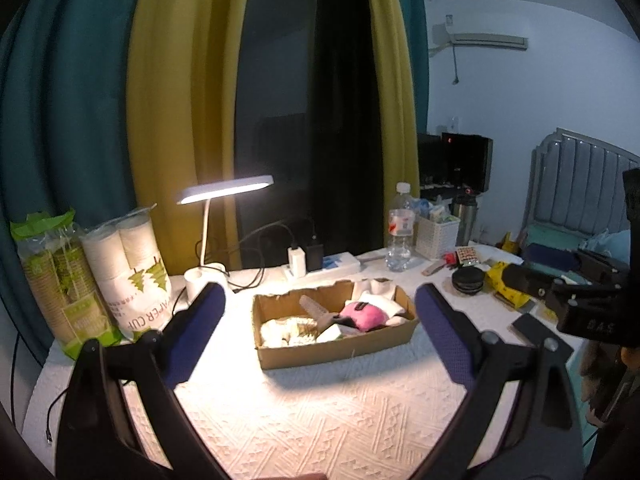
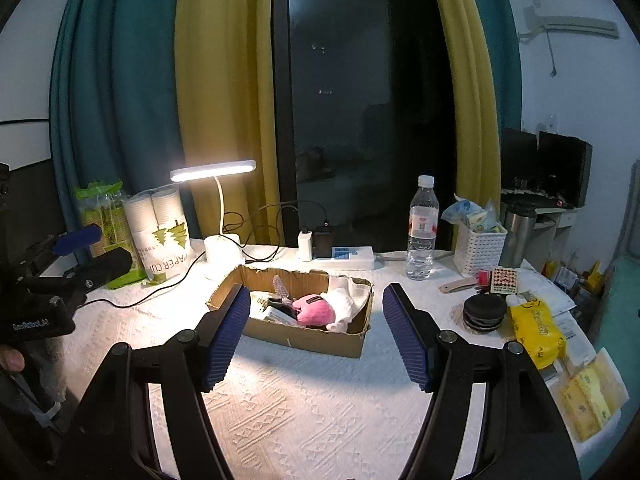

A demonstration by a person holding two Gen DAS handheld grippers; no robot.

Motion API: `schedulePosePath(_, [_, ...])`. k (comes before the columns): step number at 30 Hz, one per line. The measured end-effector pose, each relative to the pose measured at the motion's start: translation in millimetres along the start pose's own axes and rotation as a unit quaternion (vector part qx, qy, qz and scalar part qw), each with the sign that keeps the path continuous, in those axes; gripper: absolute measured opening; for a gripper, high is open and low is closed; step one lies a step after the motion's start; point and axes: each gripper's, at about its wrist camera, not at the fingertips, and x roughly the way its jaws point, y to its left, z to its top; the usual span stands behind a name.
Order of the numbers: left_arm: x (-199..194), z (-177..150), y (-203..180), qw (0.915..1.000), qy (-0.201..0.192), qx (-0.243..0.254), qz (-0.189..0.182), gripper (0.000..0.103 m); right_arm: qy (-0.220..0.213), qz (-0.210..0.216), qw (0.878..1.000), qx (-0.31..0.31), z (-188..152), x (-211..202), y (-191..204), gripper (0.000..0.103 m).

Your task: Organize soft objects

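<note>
cardboard box (image 1: 336, 344) of soft items, mid-counter (image 1: 320, 420).
pink plush (image 1: 362, 316) lies inside the box; left gripper (image 1: 320, 332) and right gripper (image 2: 316, 332) hover before it, jaws spread, empty.

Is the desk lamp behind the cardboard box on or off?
On. The desk lamp has a bright glowing head, and warm light falls on the cardboard box and the white tablecloth below it.

Bare tablecloth (image 2: 320, 412) before cardboard box (image 2: 320, 342), lamp (image 2: 218, 216) behind, bottle (image 2: 421, 232) right.
</note>
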Motion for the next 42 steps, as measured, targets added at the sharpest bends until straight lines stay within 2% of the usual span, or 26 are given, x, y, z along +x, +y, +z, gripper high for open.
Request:
schedulePosePath(16, [-4.7, 0.0, -1.3, 0.9999, -0.002, 0.007, 0.007, 0.097, -0.001, -0.002, 1.0, -0.005, -0.4, -4.2, 2.7, 0.072])
schedulePosePath(42, [-8.2, 1.8, -3.1, 1.0, 0.001, -0.001, -0.01, 0.097, 0.002, -0.003, 1.0, -0.005, -3.9, -2.3, 5.8, 0.072])
